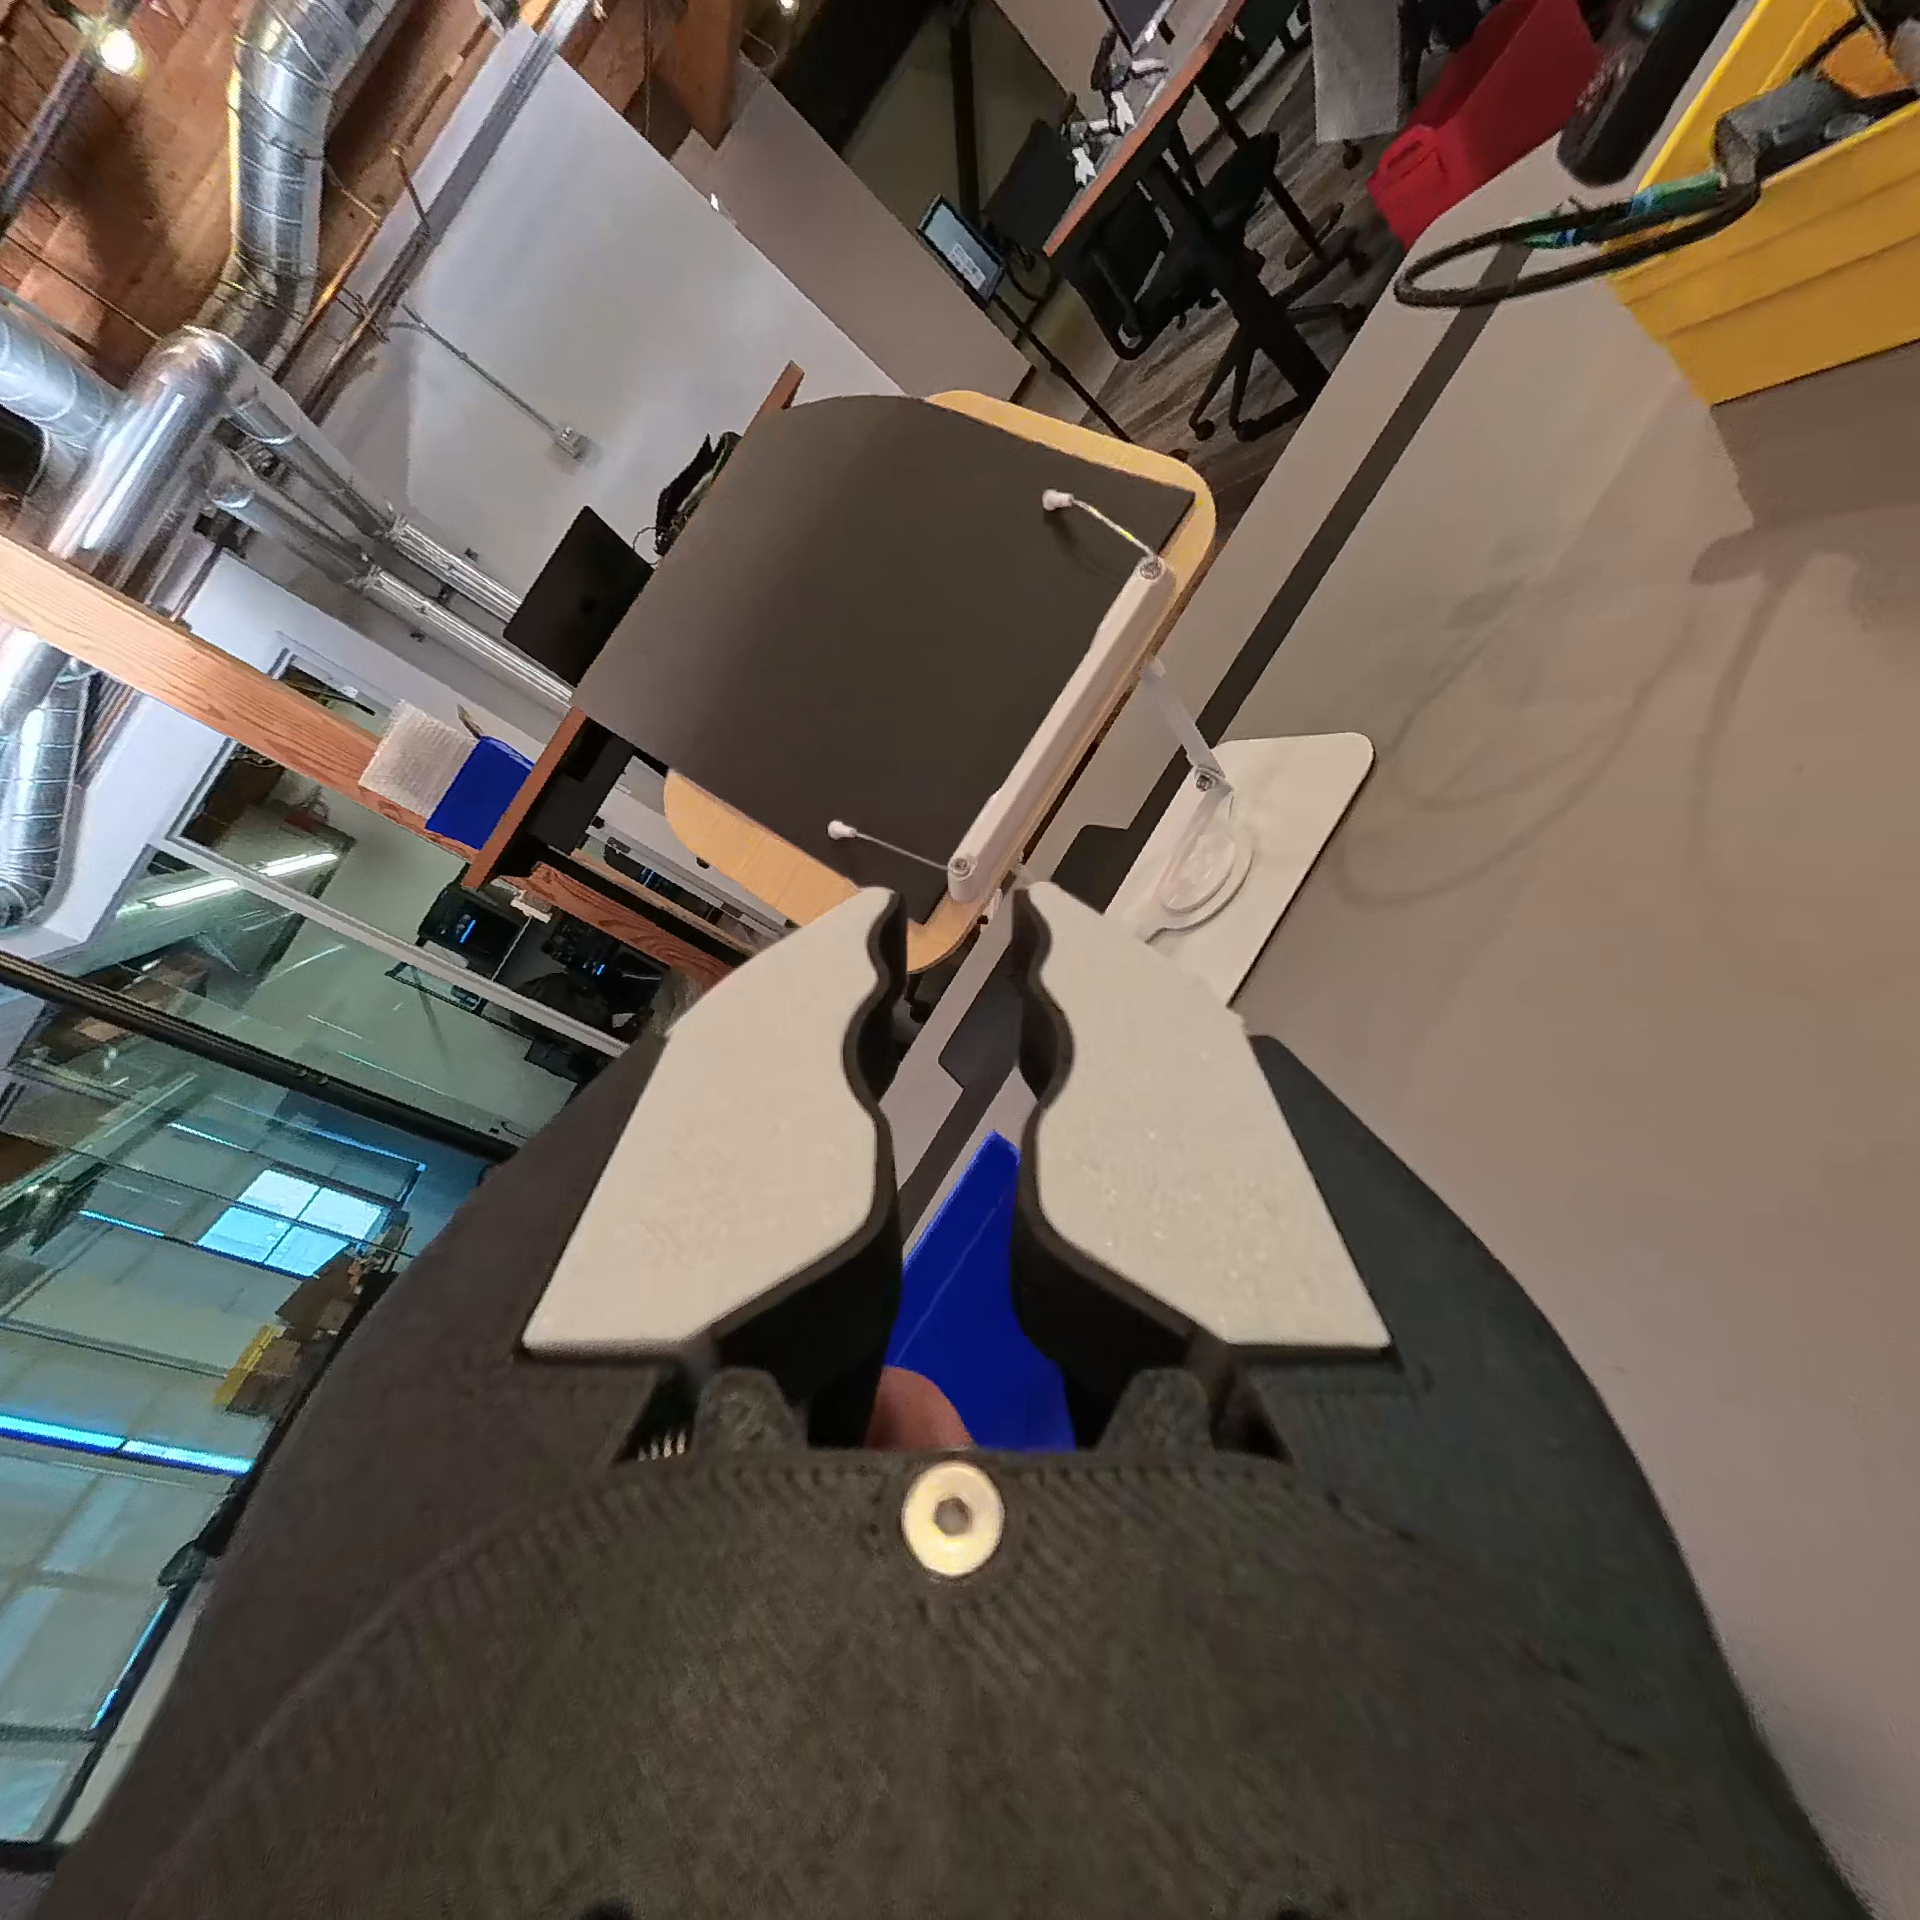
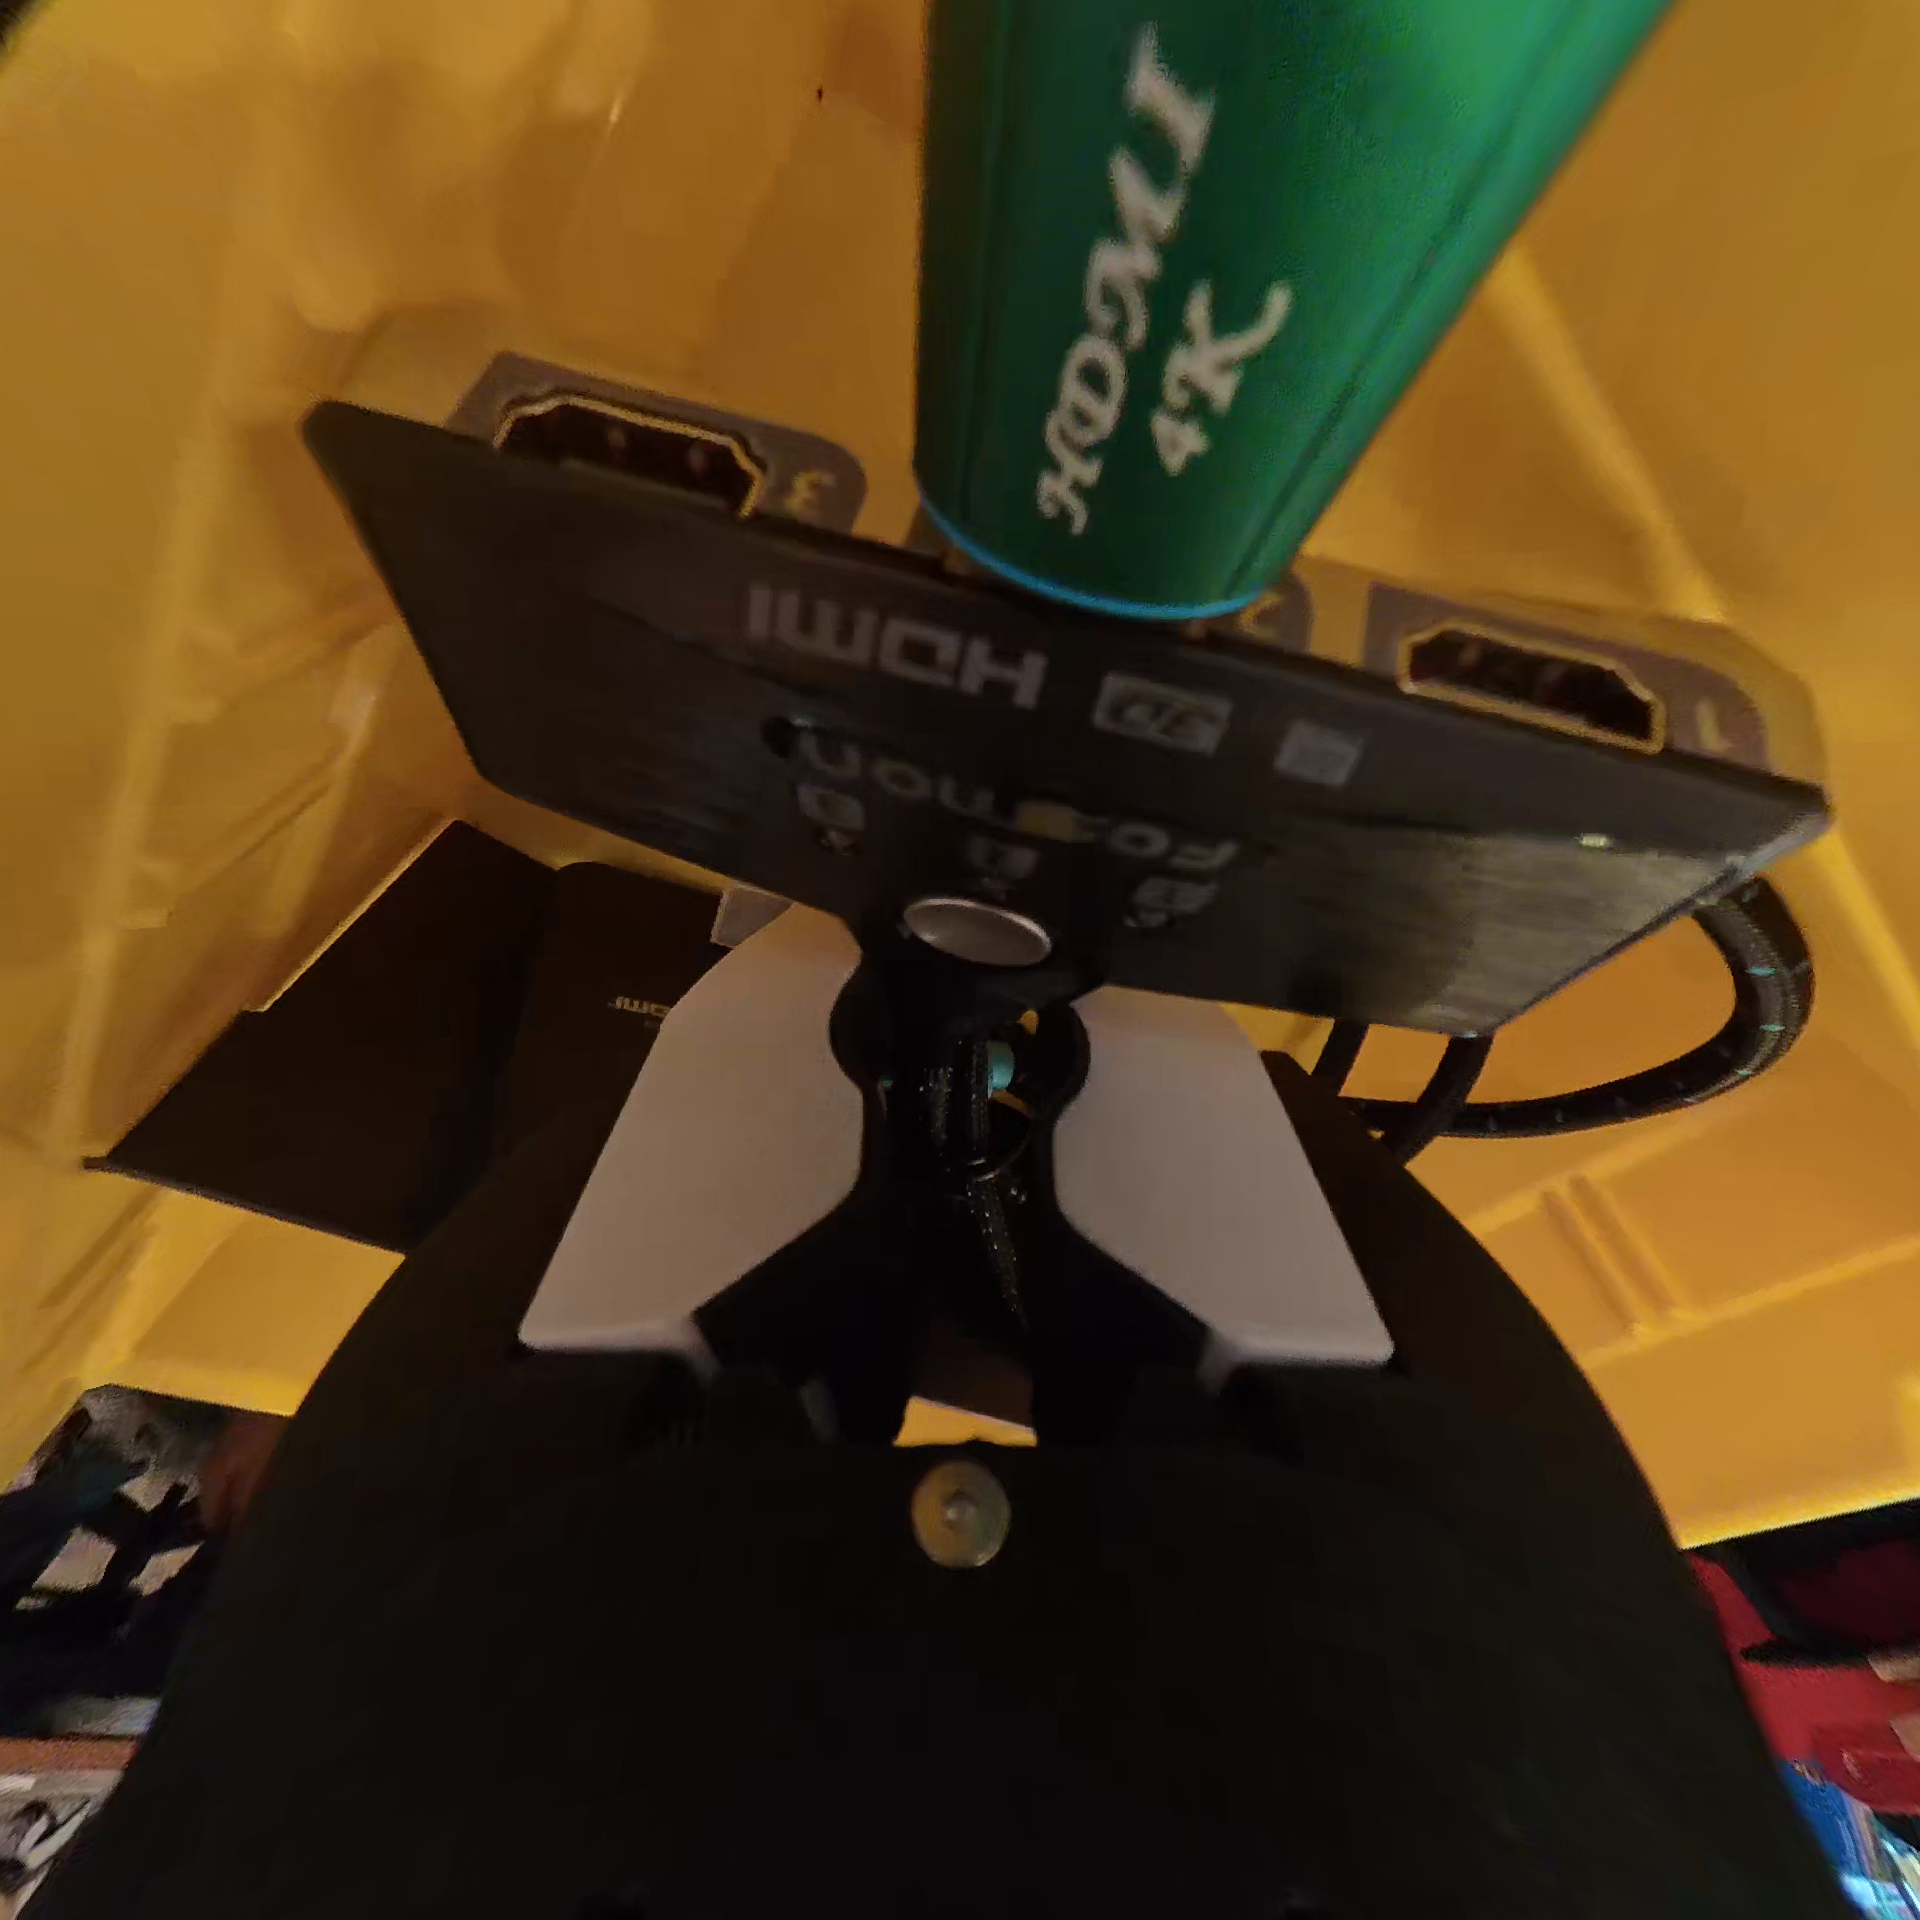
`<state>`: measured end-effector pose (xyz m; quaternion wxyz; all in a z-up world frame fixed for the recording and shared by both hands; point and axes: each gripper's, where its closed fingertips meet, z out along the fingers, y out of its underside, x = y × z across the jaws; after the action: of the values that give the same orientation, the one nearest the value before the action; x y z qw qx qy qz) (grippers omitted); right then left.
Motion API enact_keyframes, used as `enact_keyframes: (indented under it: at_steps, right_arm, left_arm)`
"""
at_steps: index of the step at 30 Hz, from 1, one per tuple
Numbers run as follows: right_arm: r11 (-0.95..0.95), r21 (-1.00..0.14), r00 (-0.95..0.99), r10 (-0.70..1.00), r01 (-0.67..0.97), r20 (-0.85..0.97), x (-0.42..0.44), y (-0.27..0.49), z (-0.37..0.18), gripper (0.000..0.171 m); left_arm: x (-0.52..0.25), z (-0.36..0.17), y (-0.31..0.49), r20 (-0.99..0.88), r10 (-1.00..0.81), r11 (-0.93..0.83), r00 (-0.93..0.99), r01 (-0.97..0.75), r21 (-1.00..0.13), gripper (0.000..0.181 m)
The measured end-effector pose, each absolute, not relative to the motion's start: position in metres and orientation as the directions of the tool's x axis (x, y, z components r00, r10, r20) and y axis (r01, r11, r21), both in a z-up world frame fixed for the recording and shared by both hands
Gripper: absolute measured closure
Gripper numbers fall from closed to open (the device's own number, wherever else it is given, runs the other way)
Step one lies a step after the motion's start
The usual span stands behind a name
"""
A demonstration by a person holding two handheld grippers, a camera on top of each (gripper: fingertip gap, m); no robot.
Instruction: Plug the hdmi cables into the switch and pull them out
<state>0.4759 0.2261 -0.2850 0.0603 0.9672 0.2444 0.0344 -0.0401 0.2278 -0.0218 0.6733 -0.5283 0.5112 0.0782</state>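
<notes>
In the right wrist view my right gripper point(image 2: 961, 997) is shut on the rear end of the black HDMI switch point(image 2: 1039, 769), where its braided cable point(image 2: 1683, 1070) comes out. The fingertips are hidden under the switch. A green HDMI plug point(image 2: 1174, 312) sits in the middle port. The ports on the left point(image 2: 634, 452) and right point(image 2: 1527, 681) are empty. All this is inside a yellow bin point(image 2: 312, 260). My left gripper point(image 1: 958, 914) is slightly open and empty, held in the air. A black cable loop point(image 1: 1558, 249) hangs over the yellow bin's edge point(image 1: 1787, 270) at the top right.
A black board on a white stand point(image 1: 873, 644) is straight ahead of the left gripper, with its white base plate point(image 1: 1288, 821) on the grey table point(image 1: 1558, 935). A flat black box point(image 2: 395, 1039) lies in the bin. A red container point(image 1: 1475, 125) stands beyond the table. My hands' fingertips stand some 60 cm from each other.
</notes>
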Motion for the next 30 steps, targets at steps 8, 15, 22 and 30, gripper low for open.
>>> enact_keyframes:
  at_steps: [8,15,22,30]
  right_arm:
    - [-0.889,0.101,0.856,0.458,0.447,0.238,0.494,0.234,-0.246,0.093]
    - [-0.881,-0.023,0.87,0.462,0.473,0.175,0.491,0.225,-0.212,0.1]
    - [-0.807,-0.291,0.857,0.466,0.513,0.218,0.467,0.28,-0.183,0.129]
    - [-0.847,-0.177,0.857,0.458,0.501,0.236,0.476,0.278,-0.215,0.133]
  left_arm:
    - [-0.063,-0.03,0.243,-0.736,-0.474,0.325,0.483,-0.682,-0.656,0.156]
    - [-0.078,-0.037,0.253,-0.758,-0.457,0.279,0.466,-0.734,-0.619,0.154]
    - [-0.071,-0.046,0.255,-0.762,-0.472,0.272,0.444,-0.749,-0.604,0.154]
    - [-0.072,-0.058,0.258,-0.763,-0.485,0.264,0.427,-0.76,-0.593,0.154]
